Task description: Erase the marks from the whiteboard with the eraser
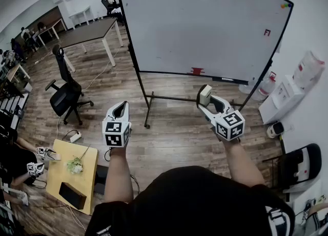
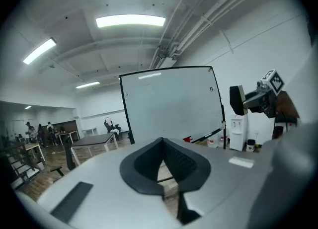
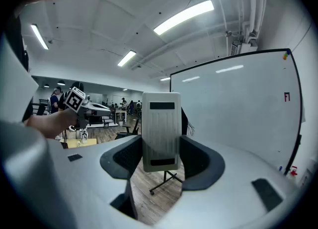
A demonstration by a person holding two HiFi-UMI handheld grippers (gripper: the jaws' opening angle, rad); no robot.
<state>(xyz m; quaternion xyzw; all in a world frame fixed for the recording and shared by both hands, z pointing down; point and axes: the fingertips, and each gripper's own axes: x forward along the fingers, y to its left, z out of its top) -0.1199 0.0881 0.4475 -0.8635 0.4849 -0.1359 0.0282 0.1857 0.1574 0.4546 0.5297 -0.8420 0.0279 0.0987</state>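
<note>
A: Biggest thing first?
B: Whiteboard (image 1: 205, 25), upright on a black stand on the wood floor (image 1: 174, 127). It's ahead of both my grippers and mostly blank.
A: Around it?
B: Long table (image 1: 89, 31) off to its left. Black office chair (image 1: 64, 94) nearer me. Low yellow table (image 1: 77, 171) at lower left.
A: Left gripper?
B: My left gripper (image 1: 119, 111) is up in the air, well apart from the board. Jaws are pinched together at the tips, nothing between them.
A: Right one?
B: My right gripper (image 1: 206, 102) is also in the air, below the board's bottom edge in the head view, not touching it. Jaws are clamped on the eraser (image 1: 205, 94), one on each side. It stands upright and sticks out past the tips, pale ribbed face toward the gripper camera.
A: Marks?
B: One small red mark (image 1: 267, 32) near the board's right edge. There's also a red thing (image 1: 197, 70) at the bottom rail, can't tell what it is.
</note>
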